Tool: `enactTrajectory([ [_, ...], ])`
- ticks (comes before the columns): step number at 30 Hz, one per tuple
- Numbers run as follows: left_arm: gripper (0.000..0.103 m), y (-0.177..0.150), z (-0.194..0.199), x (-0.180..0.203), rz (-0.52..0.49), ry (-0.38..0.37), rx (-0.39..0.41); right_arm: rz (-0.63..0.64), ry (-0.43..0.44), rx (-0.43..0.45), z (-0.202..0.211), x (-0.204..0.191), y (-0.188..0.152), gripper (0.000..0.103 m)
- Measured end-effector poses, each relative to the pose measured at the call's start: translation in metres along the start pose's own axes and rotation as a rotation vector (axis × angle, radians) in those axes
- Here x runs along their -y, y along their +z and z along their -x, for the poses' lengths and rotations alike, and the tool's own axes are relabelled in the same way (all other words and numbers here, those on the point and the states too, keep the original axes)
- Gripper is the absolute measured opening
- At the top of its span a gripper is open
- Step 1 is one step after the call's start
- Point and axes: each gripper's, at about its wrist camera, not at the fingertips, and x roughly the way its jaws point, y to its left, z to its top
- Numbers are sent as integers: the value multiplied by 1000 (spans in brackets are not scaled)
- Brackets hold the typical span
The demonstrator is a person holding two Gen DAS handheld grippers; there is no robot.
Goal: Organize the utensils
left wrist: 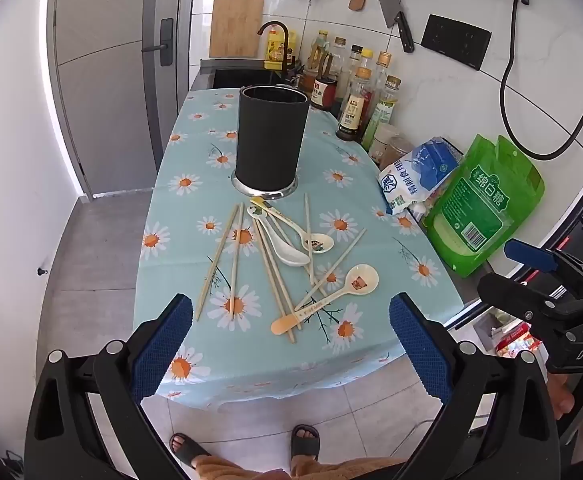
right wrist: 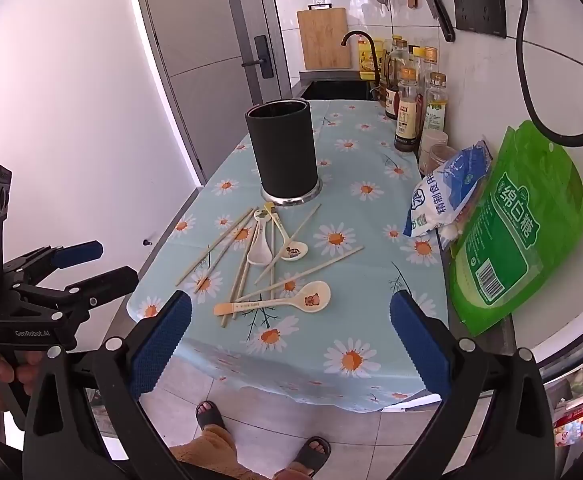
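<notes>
A black cylindrical utensil holder (left wrist: 269,140) (right wrist: 285,154) stands upright on the daisy tablecloth (left wrist: 179,208) (right wrist: 355,208). In front of it lie several wooden chopsticks (left wrist: 217,258) (right wrist: 211,246) and three cream spoons: a large one with an orange handle tip (left wrist: 331,294) (right wrist: 279,302), a white one (left wrist: 281,246) (right wrist: 260,246), and a small printed one (left wrist: 311,238) (right wrist: 291,248). My left gripper (left wrist: 291,320) is open and empty, held off the table's near edge. My right gripper (right wrist: 291,318) is open and empty, also off the near edge.
Sauce and oil bottles (left wrist: 355,96) (right wrist: 409,112) line the right wall. A blue-white salt bag (left wrist: 415,174) (right wrist: 447,190) and a green sugar bag (left wrist: 487,204) (right wrist: 519,224) lean there. A sink with a faucet (left wrist: 275,40) lies beyond. My feet show on the tiled floor below.
</notes>
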Motion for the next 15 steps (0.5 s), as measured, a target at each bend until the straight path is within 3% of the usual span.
enactTrajectory([
  [15,96,0,1,-2,-3,-3,-12,-14,-6,-21,-3,4,-5,99],
])
